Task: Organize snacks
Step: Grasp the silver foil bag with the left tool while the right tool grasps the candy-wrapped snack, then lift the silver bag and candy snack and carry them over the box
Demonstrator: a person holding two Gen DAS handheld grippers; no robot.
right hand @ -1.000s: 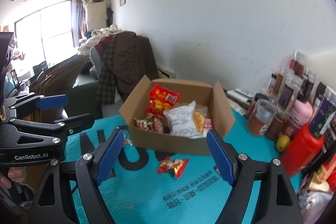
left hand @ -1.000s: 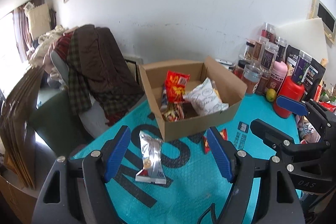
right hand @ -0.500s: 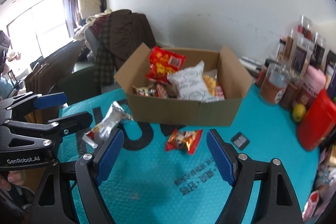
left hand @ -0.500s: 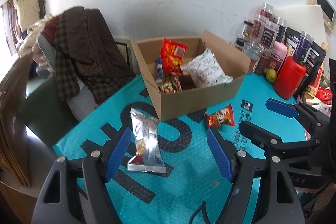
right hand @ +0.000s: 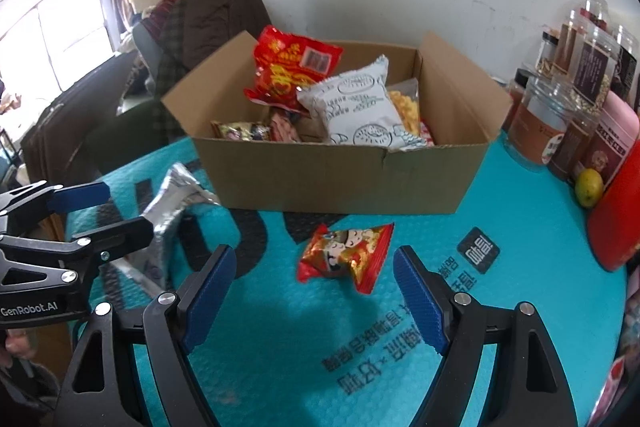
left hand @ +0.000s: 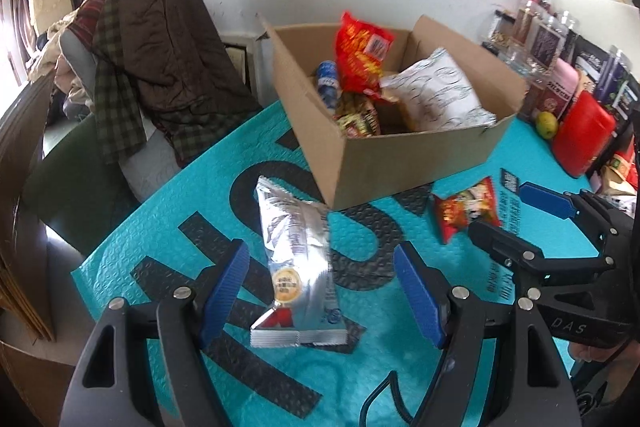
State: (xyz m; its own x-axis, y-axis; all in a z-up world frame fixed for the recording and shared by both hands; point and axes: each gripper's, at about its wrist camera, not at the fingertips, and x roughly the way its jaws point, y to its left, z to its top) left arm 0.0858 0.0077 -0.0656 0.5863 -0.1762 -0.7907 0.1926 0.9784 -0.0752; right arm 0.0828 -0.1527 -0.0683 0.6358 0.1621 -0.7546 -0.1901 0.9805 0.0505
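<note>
Left gripper: black two-finger tool with blue ribbed pads (left hand: 322,289), jaws spread wide, holding nothing; its fingers flank the lower end of a silver packet without touching it.
Right gripper: matching black tool with blue pads (right hand: 314,297), jaws spread wide, holding nothing; a small red packet lies just ahead of the gap between its fingers.
Silver foil snack packet (left hand: 296,263): lying flat on the mat, long axis pointing towards the box, top end just beside the box's near corner.
Small red snack packet with cartoon face (right hand: 346,255): flat on the mat, in front of the box's long wall, apart from it.
Open brown cardboard box (right hand: 340,175): on the mat, flaps up, holding several snacks.
Large red crinkled bag (right hand: 292,71): upright in the box, rising above the rim.
White printed pouch (right hand: 356,111): in the box, leaning beside the red bag.
Turquoise bubble-textured mat with black lettering (right hand: 280,347): covers the table.
Clear lidded jars (right hand: 552,119): clustered right of the box.
Small yellow-green fruit (right hand: 589,187): beside the jars.
</note>
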